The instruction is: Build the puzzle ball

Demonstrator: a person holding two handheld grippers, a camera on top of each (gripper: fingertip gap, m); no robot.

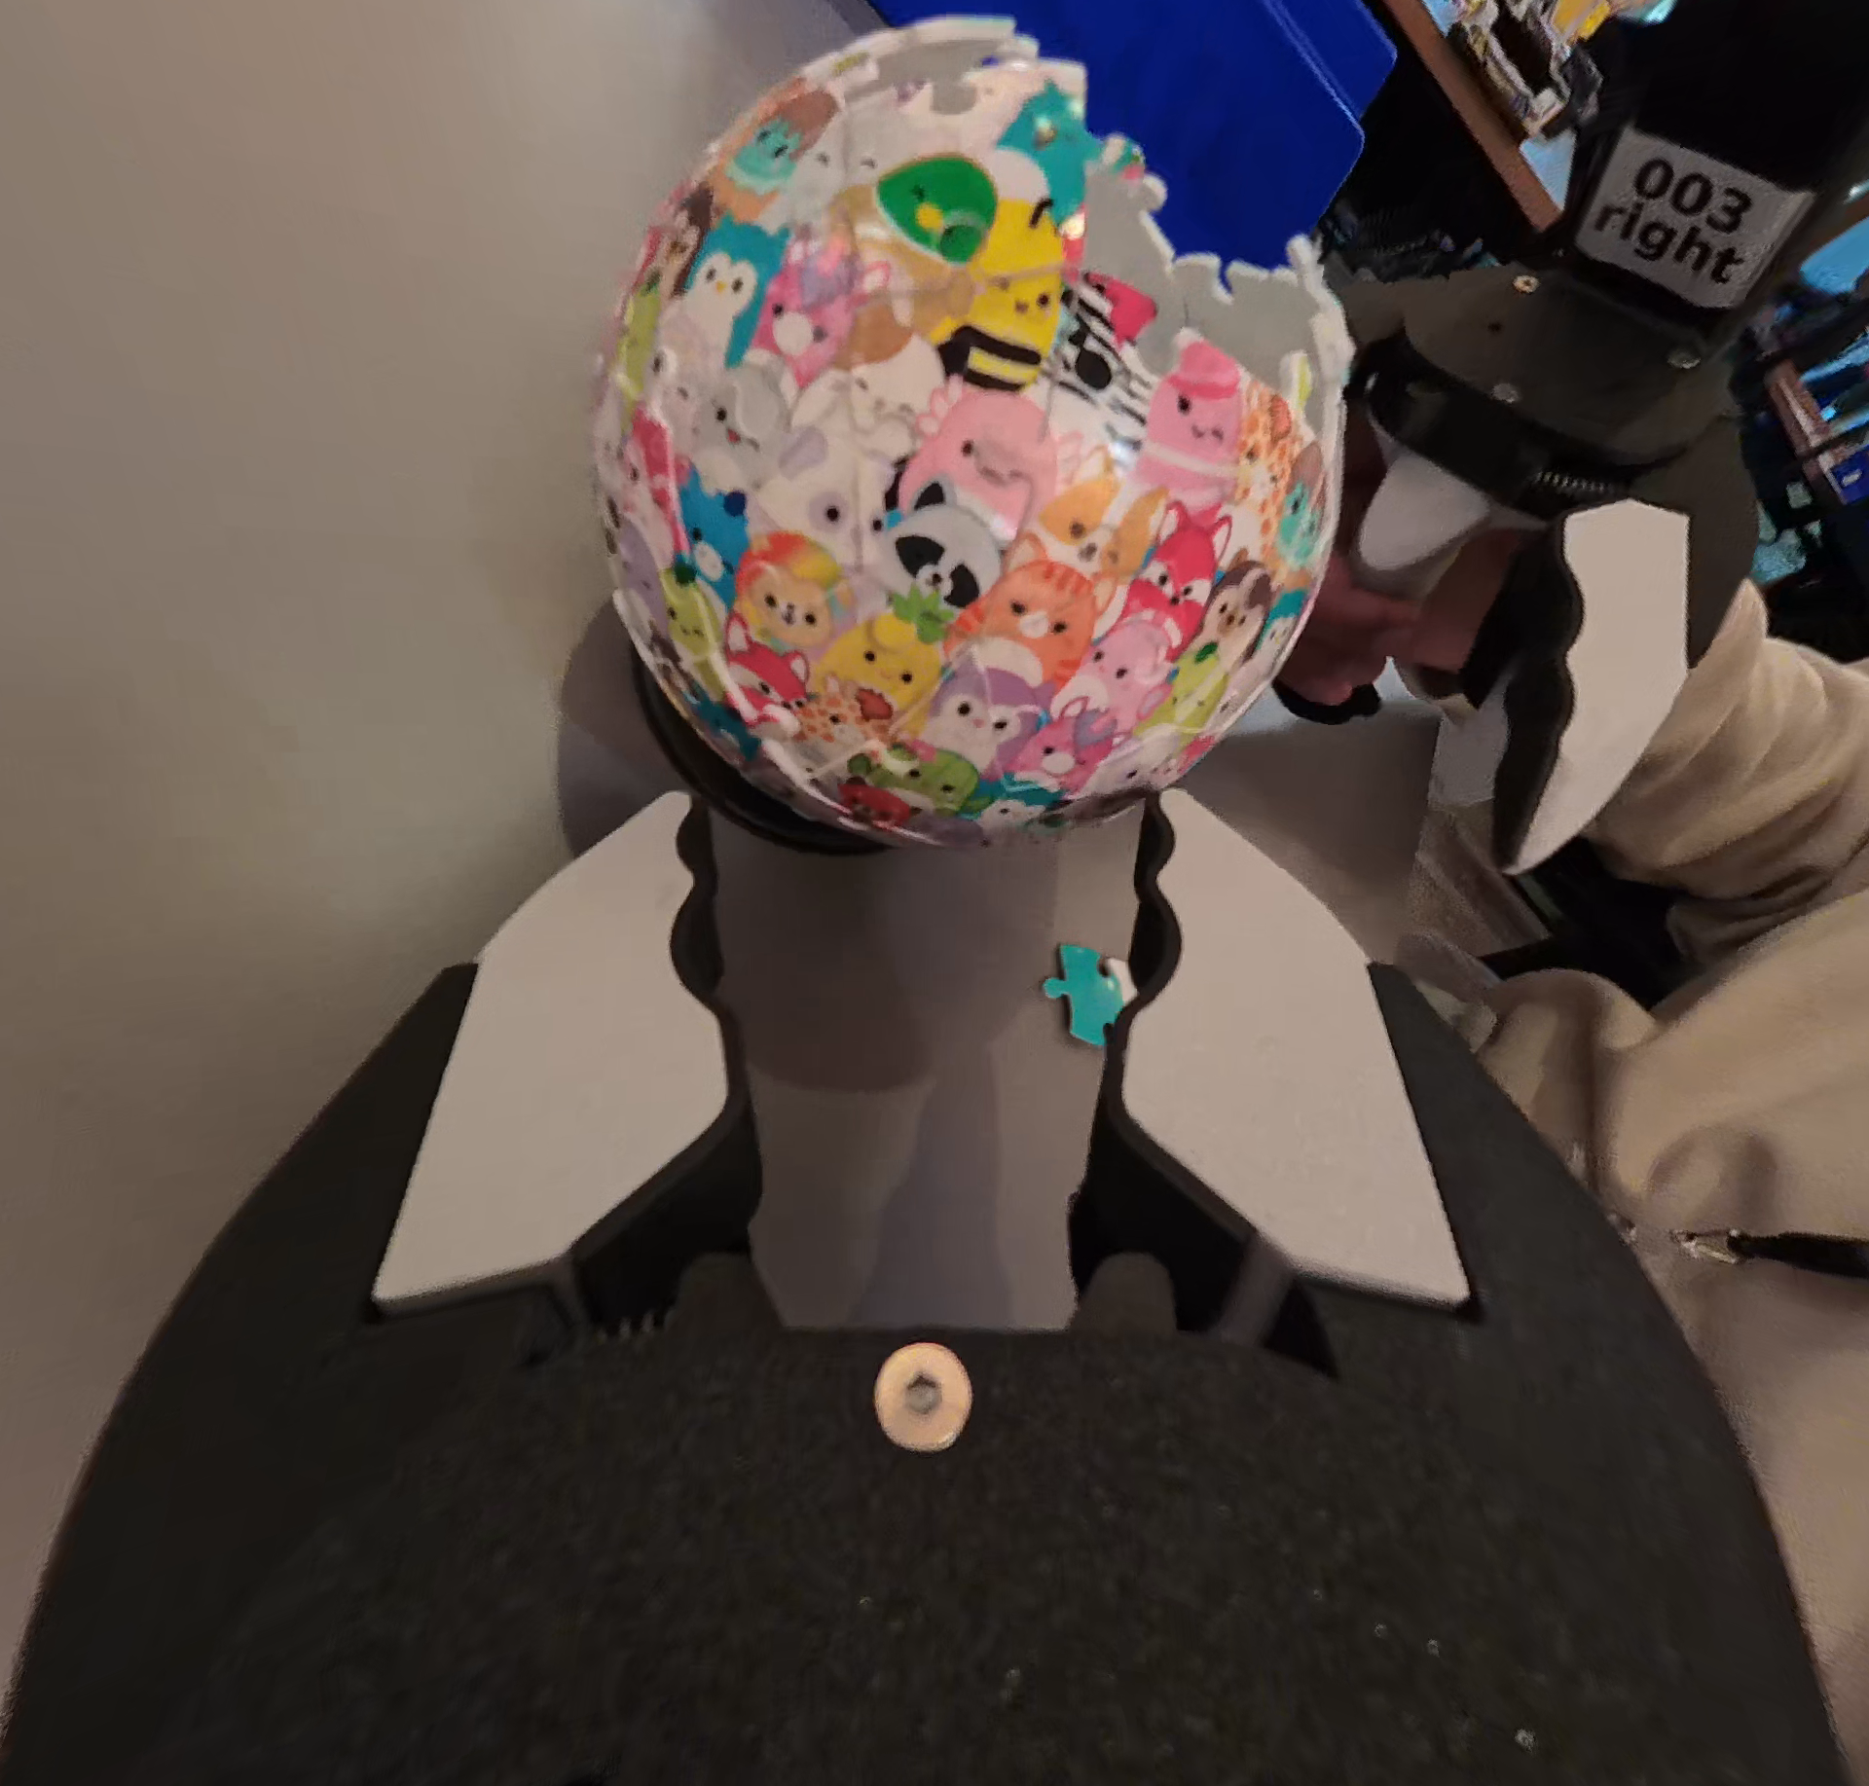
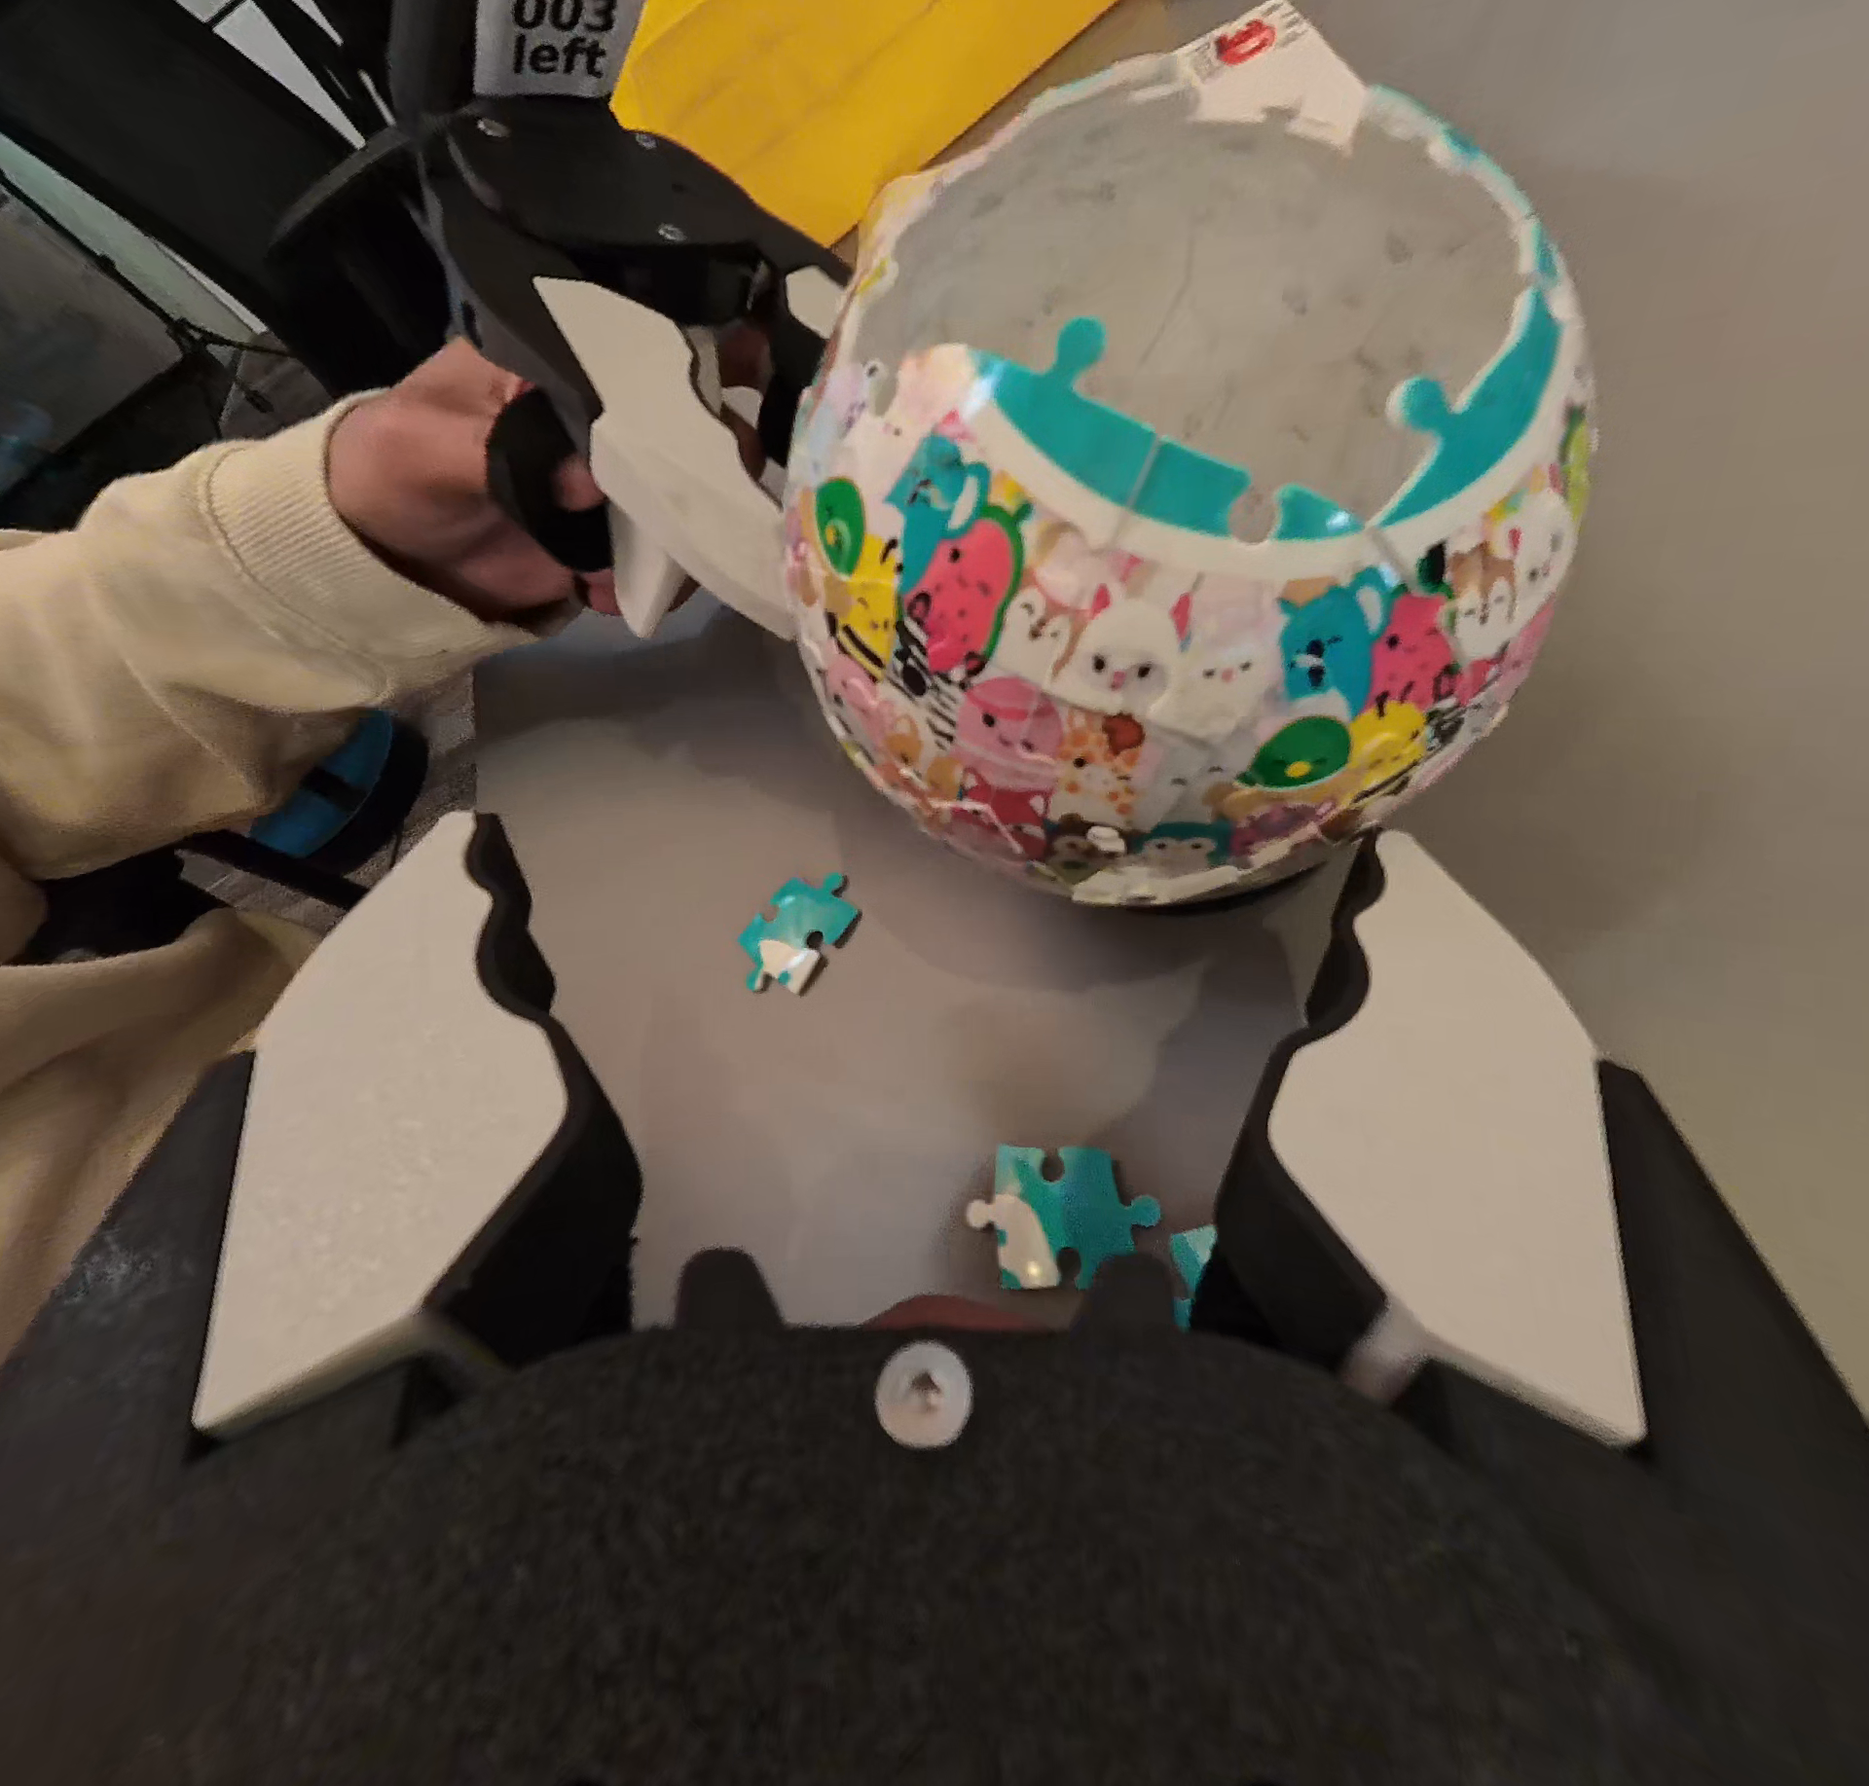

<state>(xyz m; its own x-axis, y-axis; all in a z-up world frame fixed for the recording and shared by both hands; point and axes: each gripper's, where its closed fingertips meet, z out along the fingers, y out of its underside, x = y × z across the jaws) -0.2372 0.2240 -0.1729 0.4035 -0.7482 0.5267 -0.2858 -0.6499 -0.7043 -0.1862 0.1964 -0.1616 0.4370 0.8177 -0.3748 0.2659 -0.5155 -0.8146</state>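
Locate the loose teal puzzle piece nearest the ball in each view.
Left wrist view: the teal piece lies on the grey table right of centre, against the right finger of that view's own hand-held gripper.
Right wrist view: the same piece lies left of centre, below-left of the ball.
Shared landmark: the puzzle ball.

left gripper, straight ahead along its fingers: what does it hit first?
Most likely the puzzle ball. The left gripper is open, and the ball on its black ring stand sits centred just past the fingertips. The loose teal piece lies lower, on the table; depth is uncertain.
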